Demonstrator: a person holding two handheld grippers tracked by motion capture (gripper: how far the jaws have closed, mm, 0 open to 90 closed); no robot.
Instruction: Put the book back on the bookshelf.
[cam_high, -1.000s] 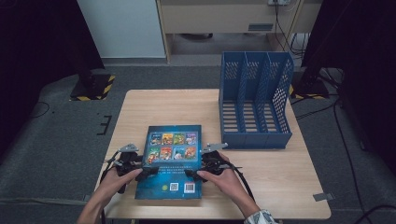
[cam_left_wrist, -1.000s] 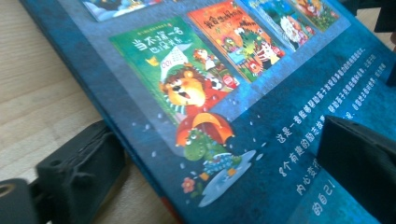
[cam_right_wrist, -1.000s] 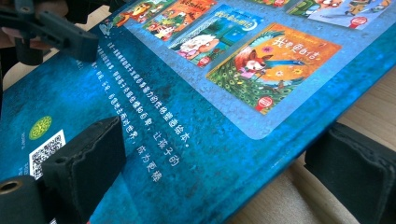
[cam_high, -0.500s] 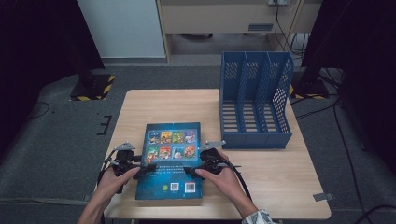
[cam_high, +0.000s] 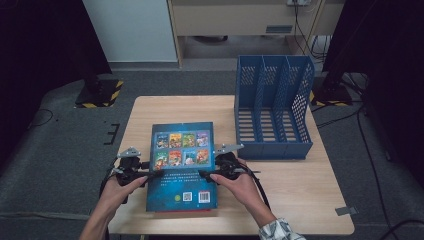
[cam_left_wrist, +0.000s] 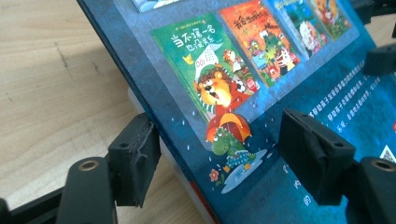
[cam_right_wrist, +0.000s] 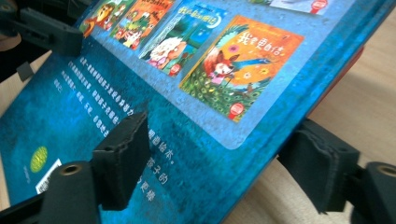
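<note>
Both hand-held grippers (cam_high: 150, 174) (cam_high: 206, 175) closing — clamp book (cam_high: 182, 167) edges.

Book's (cam_high: 182, 170) small cover print unreadable from above; underside hidden.

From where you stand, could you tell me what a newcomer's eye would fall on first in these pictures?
First the blue picture book near the front of the wooden table, its back cover showing a grid of small bright cover pictures. The left gripper and the right gripper flank it, each with one jaw over the cover and one under its edge, and both have just been closing. To the book's right stands a blue three-slot file rack.
</note>
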